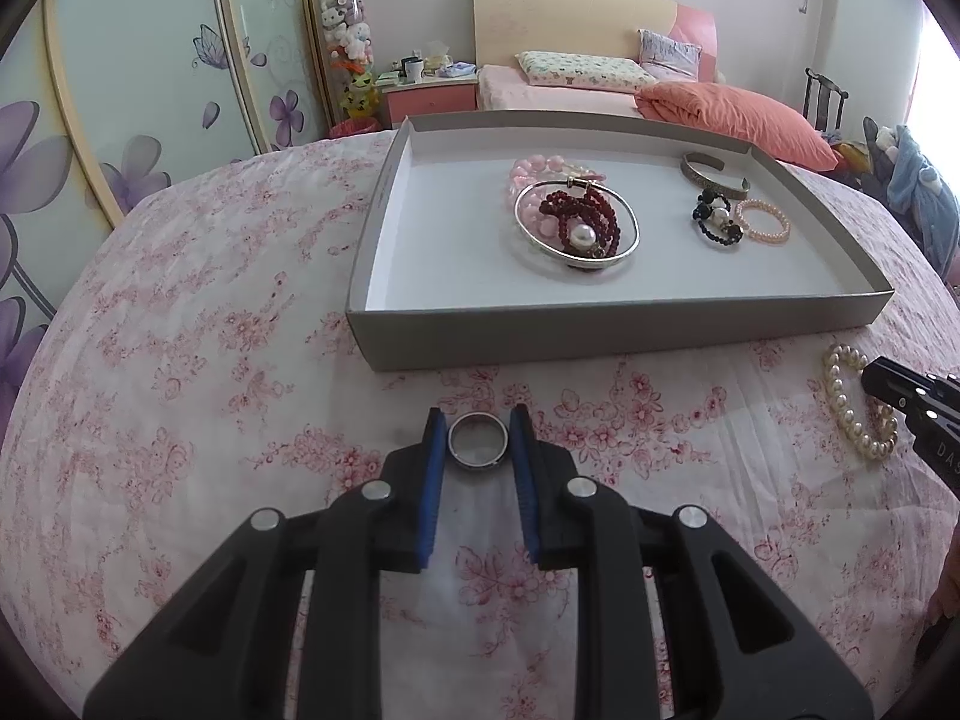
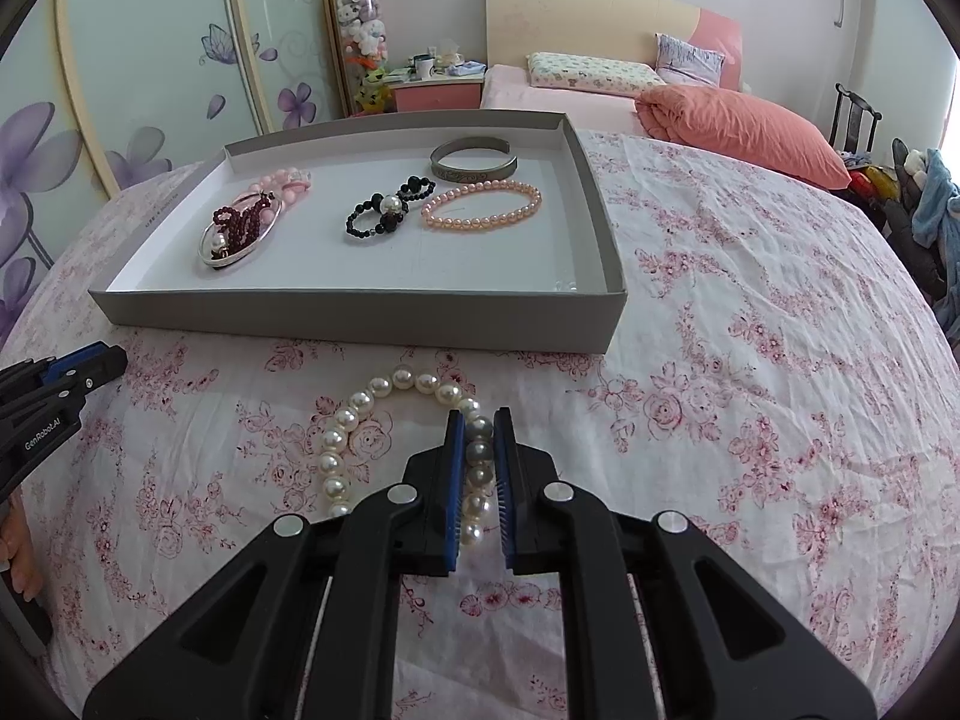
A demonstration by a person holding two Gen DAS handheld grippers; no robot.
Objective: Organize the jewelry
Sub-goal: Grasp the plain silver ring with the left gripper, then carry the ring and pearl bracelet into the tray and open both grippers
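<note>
**Both tongs pinching jewelry beside a grey tray**

Left tongs (image 1: 479, 420) are pinching a silver ring (image 1: 478, 441) between their blue pads, just above a floral pink-and-white cloth (image 1: 210, 312) that is covering the surface. Right tongs (image 2: 479, 420) are pressing together on one side of a white pearl bracelet (image 2: 360, 420), whose remaining beads are lying in a loop on the cloth.

Beyond both tongs, a shallow grey tray (image 1: 600, 330) is sitting on the cloth. Inside it, a silver bangle (image 1: 576, 228) is circling a dark red bead strand (image 1: 576, 210) and resting on a pink bead bracelet (image 1: 528, 171). Farther right in the tray, a black bead piece with pearls (image 1: 714, 219) is lying just beside a peach pearl bracelet (image 1: 763, 219), with a metal cuff (image 1: 714, 171) behind them.

Past the tray, a bed (image 1: 558, 90) with pillows is standing against the wall.
</note>
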